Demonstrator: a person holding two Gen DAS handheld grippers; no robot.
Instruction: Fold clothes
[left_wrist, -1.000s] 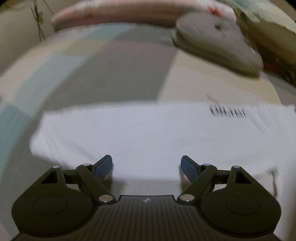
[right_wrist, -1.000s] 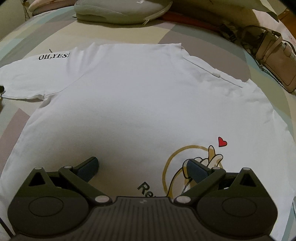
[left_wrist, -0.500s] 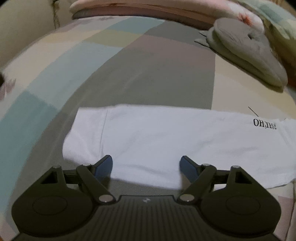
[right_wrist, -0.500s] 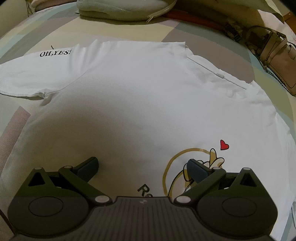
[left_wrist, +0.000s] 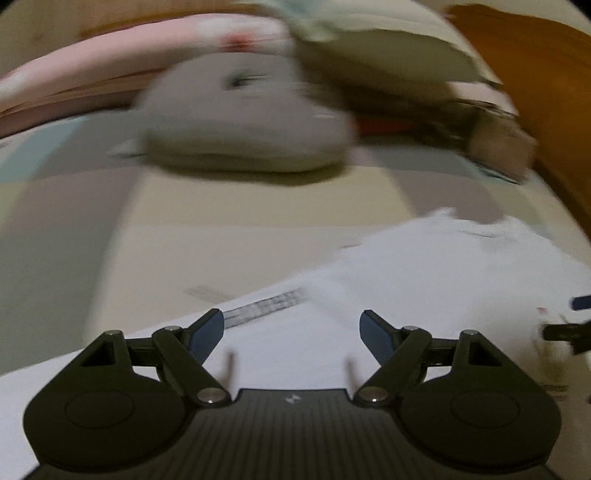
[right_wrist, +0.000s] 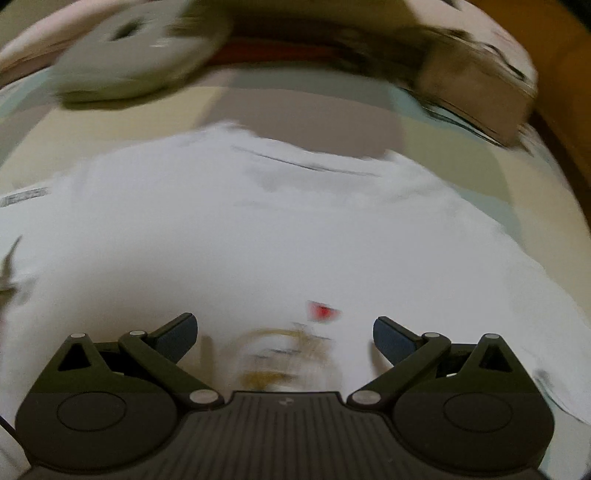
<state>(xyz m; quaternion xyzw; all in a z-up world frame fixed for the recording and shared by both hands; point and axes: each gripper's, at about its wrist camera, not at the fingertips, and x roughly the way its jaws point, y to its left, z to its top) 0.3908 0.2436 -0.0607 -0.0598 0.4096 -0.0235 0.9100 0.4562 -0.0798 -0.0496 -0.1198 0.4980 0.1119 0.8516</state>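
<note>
Bed w/ patchwork cover carries everything. White t-shirt lies flat on it, front up, below the grey cushion. Both views now blurred; earlier they were sharp.

Left view: half a sec ago it faced the sleeve end, w/ the cushion far at upper right. Now the cushion sits top centre, and the shirt's collar end shows at right. Sleeve print, smeared, lies just past the left claw.

Right view: the shirt's red heart was right of the right claw; now it's between the fingers, and the cushion sits upper left.

Both claws wide, nothing gripped, same as before. Right claw's tip also shows at the left view's right edge.
</note>
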